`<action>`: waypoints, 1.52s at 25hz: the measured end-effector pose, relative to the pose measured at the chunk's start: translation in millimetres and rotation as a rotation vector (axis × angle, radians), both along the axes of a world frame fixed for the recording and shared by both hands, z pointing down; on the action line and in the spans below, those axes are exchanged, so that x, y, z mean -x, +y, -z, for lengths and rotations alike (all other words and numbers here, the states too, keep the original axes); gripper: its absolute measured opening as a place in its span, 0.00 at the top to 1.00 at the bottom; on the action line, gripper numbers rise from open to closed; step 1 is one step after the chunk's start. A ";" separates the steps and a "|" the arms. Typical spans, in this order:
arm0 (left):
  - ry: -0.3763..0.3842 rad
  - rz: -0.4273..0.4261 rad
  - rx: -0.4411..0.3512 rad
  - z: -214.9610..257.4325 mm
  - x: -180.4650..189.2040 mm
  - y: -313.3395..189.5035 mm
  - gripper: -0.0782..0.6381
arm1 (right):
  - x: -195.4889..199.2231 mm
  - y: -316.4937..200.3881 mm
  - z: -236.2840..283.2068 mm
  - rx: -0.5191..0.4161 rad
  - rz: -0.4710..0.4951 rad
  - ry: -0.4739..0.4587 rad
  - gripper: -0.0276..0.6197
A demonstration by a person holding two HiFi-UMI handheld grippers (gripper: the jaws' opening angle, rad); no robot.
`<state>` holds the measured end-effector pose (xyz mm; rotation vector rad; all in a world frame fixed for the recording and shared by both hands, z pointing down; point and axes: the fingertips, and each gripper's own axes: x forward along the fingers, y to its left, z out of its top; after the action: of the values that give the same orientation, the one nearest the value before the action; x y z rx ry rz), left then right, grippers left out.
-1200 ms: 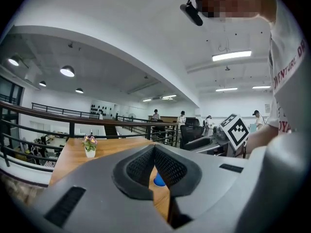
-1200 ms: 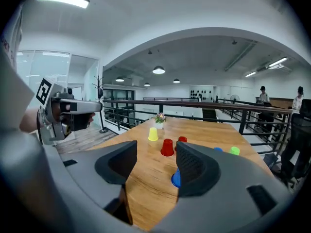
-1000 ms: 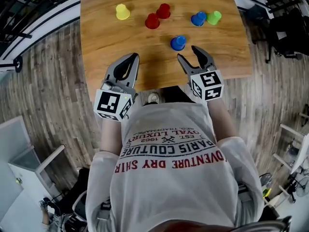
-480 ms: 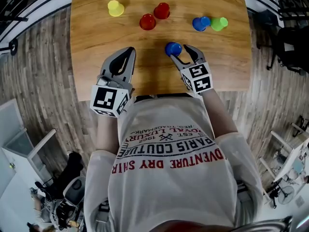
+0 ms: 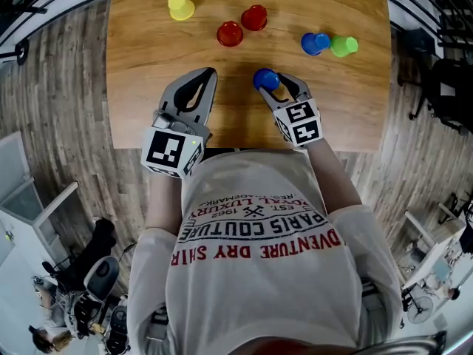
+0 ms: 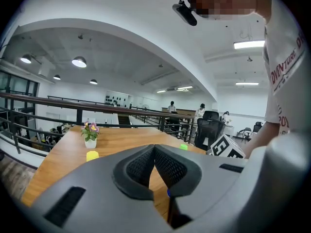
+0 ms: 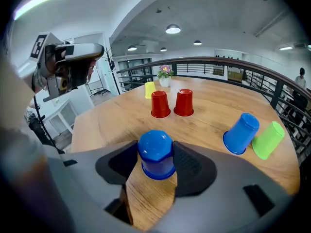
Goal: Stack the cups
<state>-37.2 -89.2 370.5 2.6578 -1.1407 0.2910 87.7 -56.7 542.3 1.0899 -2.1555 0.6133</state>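
The left gripper [image 5: 209, 73], closed and empty, hovers over the table's [image 5: 148, 50] near edge. The right gripper [image 5: 279, 87] gapes around the upturned blue cup [image 5: 265, 78] at mid-table, seemingly not yet squeezing. Probably light, thin, slippery plastic: pinch gently at mid-wall.

Only the shirt [image 5: 260, 237] carries writing, upside down from above: "PARIS COUTURE" in dark letters, smaller "EST. 1962" and "LUXURY" beyond it, and a red line reading "VENTURE DRY SHIR", cut off at both ends. Side-on, red "DVENTURE" shows.
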 end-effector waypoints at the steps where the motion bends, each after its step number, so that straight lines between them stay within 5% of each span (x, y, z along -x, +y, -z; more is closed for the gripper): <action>1: 0.002 0.004 -0.003 1.3 0.7 -0.3 0.87 | 1.2 0.3 0.6 -0.002 0.015 0.002 0.59; 8: -0.002 0.059 0.003 1.4 19.9 -1.4 0.87 | 20.9 -9.7 14.7 -0.027 0.083 -0.014 0.59; 25: -0.023 0.139 0.042 -14.1 86.2 4.4 0.87 | 144.5 -26.4 16.7 -0.038 0.260 -0.055 0.59; 34: -0.020 0.131 0.056 -21.3 98.5 4.2 0.87 | 154.6 -30.6 11.7 -0.048 0.217 -0.079 0.58; 38: -0.019 0.121 0.052 -21.0 102.0 4.2 0.87 | 152.1 -31.6 22.6 -0.064 0.175 -0.130 0.50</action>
<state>-139.2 -85.0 391.5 2.5346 -1.2760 0.3199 -64.5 -88.3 519.8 0.9027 -2.3673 0.5506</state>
